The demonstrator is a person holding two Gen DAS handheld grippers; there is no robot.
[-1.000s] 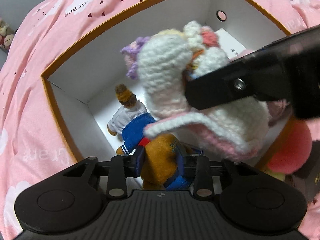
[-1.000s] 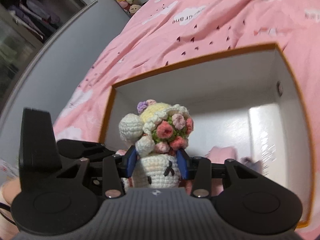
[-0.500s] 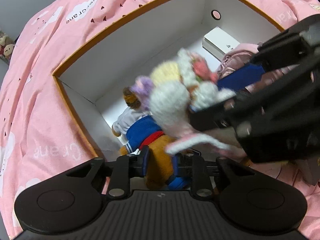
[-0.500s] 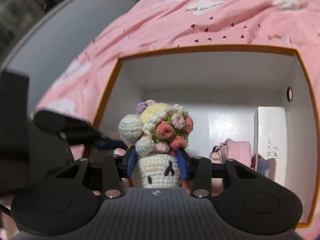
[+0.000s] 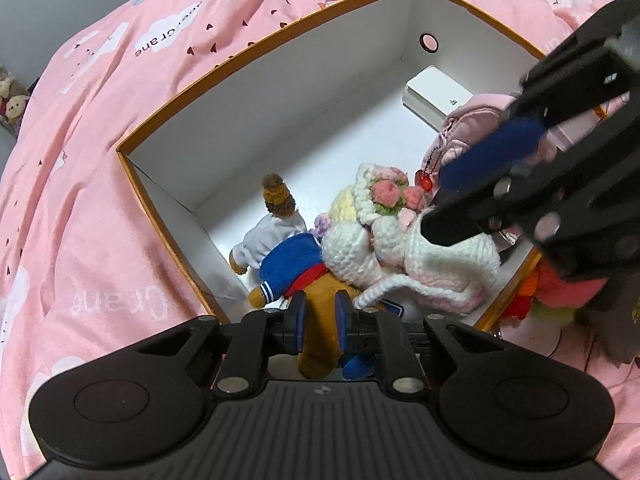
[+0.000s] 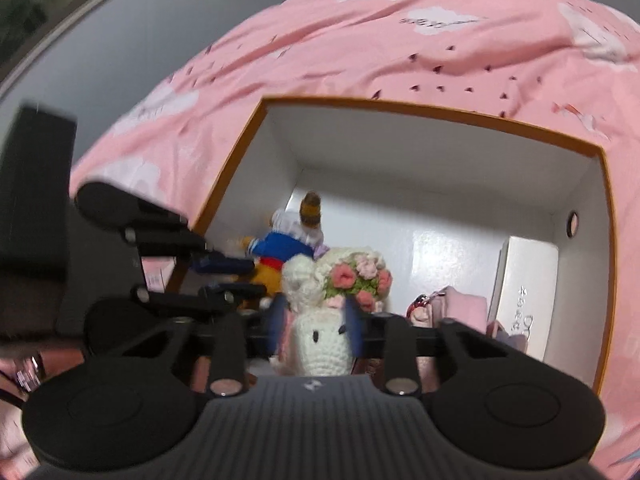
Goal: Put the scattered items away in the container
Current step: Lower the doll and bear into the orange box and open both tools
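Bed: a pink bedspread (image 5: 100,168) with white clouds and small dark hearts lies all around the box.
Box: a big box (image 5: 256,92) with white walls inside and an orange rim sits on the bed; one wall has a small round hole.
Left gripper (image 5: 320,322): its jaws are closed tight on the legs of a plush bear (image 5: 298,268), which is down in the near corner of the box.
Right gripper (image 6: 316,322): its jaws squeeze the white body of a crochet doll (image 6: 326,344), low inside the box.
Bear: orange-brown, with a blue and white sailor top and a red scarf, head toward the far wall.
Doll: white yarn, pink flowers on its head, touching the bear's side.
White carton (image 5: 438,94): lies on the box floor by the far wall.
Pink pouch (image 5: 472,120): rests next to the carton, with a red heart charm (image 5: 425,180) hanging from it.
Red and yellow toy (image 5: 556,288): outside the box, by its near rim.
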